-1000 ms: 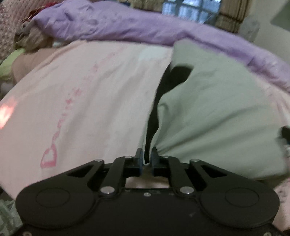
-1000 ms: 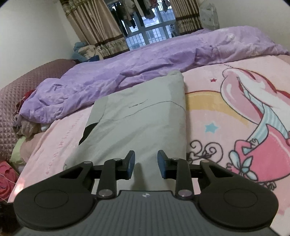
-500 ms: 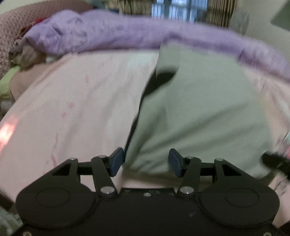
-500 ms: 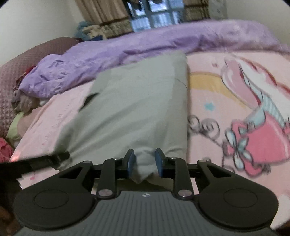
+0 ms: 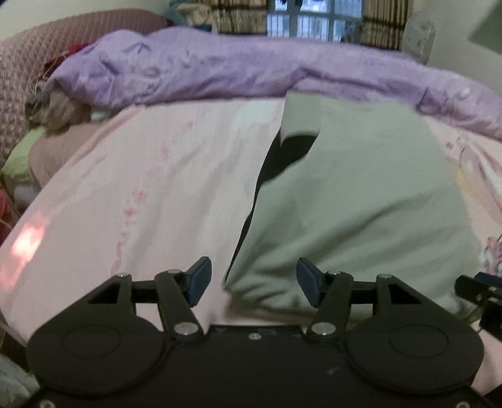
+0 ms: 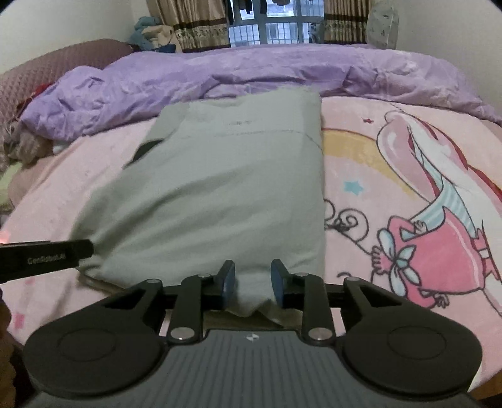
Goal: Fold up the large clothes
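**Letting go at the near edge of the grey garment**

Opening, my left gripper [image 5: 252,281] stands wide above the near left corner of the grey garment [image 5: 354,201]; that corner lies between the blue fingers [image 5: 197,279] but neither pad touches it. My right gripper [image 6: 252,284] is narrower and also opening. A peak of the garment's [image 6: 219,194] near hem rises between its fingers [image 6: 227,282], and I see a thin gap on both sides, so the cloth sits there loose rather than pinched.

The garment lies folded into a long panel on the bed, running away from me toward the rumpled purple duvet [image 6: 238,75] heaped across the far side. Its right edge is straight and tidy; on the left a dark patch [image 5: 282,157] shows where a fold gapes. Under it is a pink blanket [image 6: 408,175] printed with a cartoon figure, which lies just beside the garment's right edge. The left view is soft with blur.

From the right view, the left tool's dark arm [image 6: 44,257] comes in at the left border, its tip at the garment's near left corner. Beyond the duvet stand striped curtains [image 6: 200,25] and a window [image 6: 276,22].
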